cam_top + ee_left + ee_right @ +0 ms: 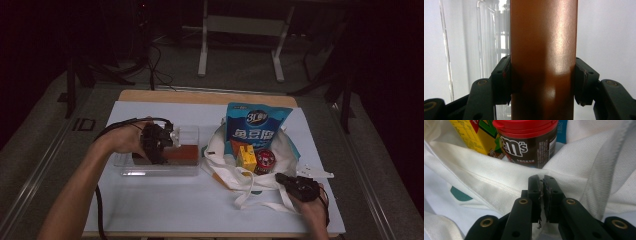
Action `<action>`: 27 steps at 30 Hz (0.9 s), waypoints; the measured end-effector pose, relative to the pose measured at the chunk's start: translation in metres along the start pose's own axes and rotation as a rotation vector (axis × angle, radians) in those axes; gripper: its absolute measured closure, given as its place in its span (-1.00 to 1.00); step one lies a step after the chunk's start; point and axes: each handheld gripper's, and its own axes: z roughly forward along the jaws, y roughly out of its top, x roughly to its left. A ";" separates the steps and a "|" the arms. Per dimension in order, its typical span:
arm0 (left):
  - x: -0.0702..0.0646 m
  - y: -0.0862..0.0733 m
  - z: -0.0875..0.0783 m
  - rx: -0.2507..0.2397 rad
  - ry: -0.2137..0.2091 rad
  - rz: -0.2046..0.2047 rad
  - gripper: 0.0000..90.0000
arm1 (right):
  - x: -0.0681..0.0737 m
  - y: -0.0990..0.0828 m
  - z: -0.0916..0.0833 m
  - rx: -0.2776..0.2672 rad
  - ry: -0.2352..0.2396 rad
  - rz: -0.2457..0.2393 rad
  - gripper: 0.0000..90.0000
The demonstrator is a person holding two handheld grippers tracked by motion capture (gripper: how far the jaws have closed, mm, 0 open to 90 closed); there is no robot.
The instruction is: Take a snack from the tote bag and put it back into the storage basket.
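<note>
In the left gripper view a brown box [543, 50] stands between the jaws, and both pads press on its sides. From above, my left gripper [159, 144] holds this brown box [182, 152] inside a clear plastic container [155, 169]. My right gripper [284, 179] sits at the near rim of a white tote bag [225, 175]. In its own view my right gripper [542, 190] is shut, with the bag's hem [486, 180] running into the jaws. Behind it stand an M&M's tub [529, 147] and a yellow carton [474, 135].
A tall blue snack bag [255, 127] stands at the back of the tote, beside the yellow carton [246, 157] and the red-lidded tub [265, 160]. A white flat piece [315, 173] lies right of the bag. White sheet [165, 205] covers the table. A metal stand [240, 30] is beyond.
</note>
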 end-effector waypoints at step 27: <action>0.004 -0.003 0.022 0.014 -0.074 -0.087 -0.14 | 0.000 0.000 0.000 0.001 0.002 0.002 0.87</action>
